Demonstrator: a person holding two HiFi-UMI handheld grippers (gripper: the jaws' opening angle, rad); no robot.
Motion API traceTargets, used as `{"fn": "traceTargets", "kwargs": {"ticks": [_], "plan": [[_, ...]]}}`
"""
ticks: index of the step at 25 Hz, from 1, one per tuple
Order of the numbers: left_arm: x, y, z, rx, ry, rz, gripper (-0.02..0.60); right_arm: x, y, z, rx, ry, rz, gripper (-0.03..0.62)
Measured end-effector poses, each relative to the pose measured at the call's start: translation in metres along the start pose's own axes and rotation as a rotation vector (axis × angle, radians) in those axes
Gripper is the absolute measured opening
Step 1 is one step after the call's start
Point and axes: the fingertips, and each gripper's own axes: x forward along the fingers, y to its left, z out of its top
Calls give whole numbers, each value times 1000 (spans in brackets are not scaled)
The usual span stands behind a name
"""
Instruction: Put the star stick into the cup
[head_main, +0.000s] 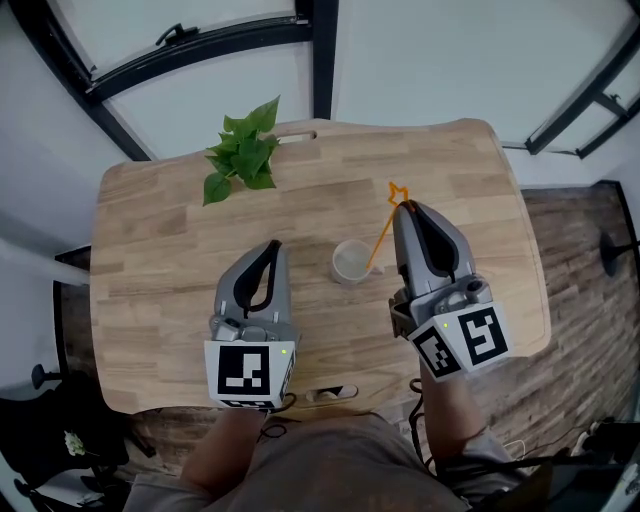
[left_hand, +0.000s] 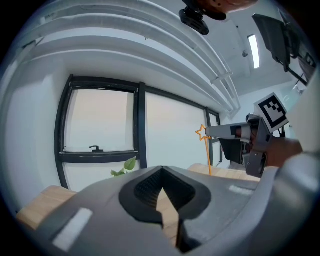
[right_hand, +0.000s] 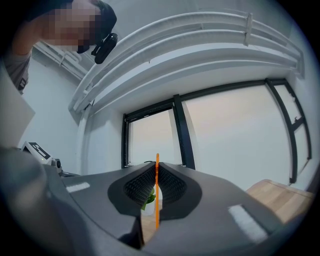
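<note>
Orange star stick (head_main: 383, 234), pinched in right gripper (head_main: 405, 206)

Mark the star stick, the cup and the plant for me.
star stick (head_main: 382, 238): head view, middle of its orange shaft.
cup (head_main: 337, 266): head view, left side of its rim.
plant (head_main: 243, 155): head view, middle of its leaves.
</note>
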Motion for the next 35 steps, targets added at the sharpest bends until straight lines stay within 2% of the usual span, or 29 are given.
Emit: {"fn": "traceTargets", "kwargs": {"ticks": [13,20,25,35], "plan": [[12,18,-32,-12,52,2,0,21,-1,-63,43,87,10,43],[16,29,-52,-19,115,19,0,27,-1,-96,41,146,-2,43],[20,31,-56,-13,126,16,0,26,-3,-120,33,201,-16,43],[26,26,-59,-13,137,5,0,27,-5,-123,38,201,-10,43]]}}
